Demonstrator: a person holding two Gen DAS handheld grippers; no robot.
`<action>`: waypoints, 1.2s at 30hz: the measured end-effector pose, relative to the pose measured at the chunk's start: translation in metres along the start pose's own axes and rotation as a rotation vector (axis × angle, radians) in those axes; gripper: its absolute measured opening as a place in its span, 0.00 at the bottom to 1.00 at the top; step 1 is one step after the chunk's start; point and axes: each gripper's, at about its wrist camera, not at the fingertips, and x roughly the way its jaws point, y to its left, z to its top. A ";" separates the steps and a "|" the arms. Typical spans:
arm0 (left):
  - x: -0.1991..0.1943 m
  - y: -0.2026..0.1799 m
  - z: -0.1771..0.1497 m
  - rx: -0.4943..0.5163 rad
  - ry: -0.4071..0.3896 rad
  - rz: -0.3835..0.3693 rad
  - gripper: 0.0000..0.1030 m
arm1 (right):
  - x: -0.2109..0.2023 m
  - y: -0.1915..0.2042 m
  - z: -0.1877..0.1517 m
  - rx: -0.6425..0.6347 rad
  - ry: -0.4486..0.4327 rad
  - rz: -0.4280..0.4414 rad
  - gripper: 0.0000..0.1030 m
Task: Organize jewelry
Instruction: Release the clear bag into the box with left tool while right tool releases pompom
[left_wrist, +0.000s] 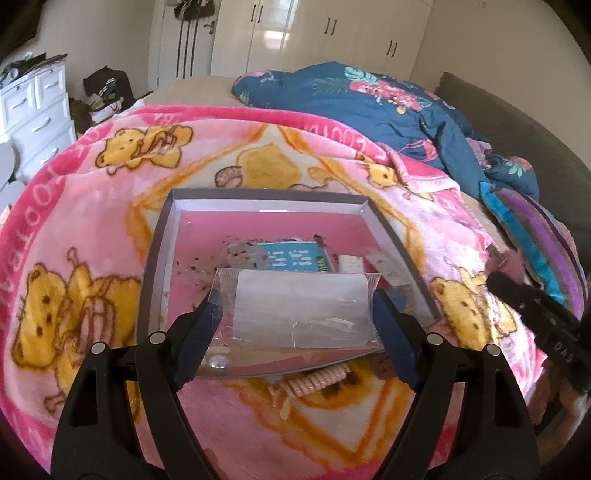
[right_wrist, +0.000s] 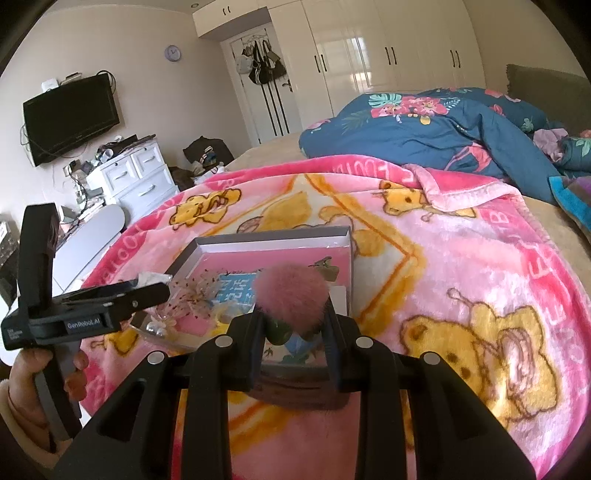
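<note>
A grey box lid (left_wrist: 159, 236) with a pink floor lies on the pink bear blanket and holds small packets and cards; it also shows in the right wrist view (right_wrist: 273, 240). My left gripper (left_wrist: 295, 306) is shut on a clear plastic pouch with a white label (left_wrist: 301, 306), held over the lid's near edge; pearl earrings (left_wrist: 218, 362) sit in its lower corner. My right gripper (right_wrist: 293, 317) is shut on a pink fluffy pom-pom hair clip (right_wrist: 291, 295), held above the lid's right side. A coiled peach hair tie (left_wrist: 317, 380) lies on the blanket under the pouch.
The pink bear blanket (right_wrist: 461, 266) covers the bed. A blue floral duvet (left_wrist: 369, 99) is bunched at the far right. A white dresser (right_wrist: 136, 177) and a wall TV (right_wrist: 70, 118) stand on the left. My left gripper's body (right_wrist: 92, 314) shows at left in the right view.
</note>
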 end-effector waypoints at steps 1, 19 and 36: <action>0.004 0.003 -0.001 -0.002 0.005 0.007 0.72 | 0.003 0.000 0.001 -0.002 0.001 -0.003 0.26; 0.035 0.046 -0.003 -0.106 0.053 0.057 0.75 | 0.095 0.011 0.003 -0.025 0.141 -0.031 0.27; 0.022 0.042 0.002 -0.098 0.033 0.051 0.84 | 0.043 0.004 0.005 0.051 0.035 0.000 0.84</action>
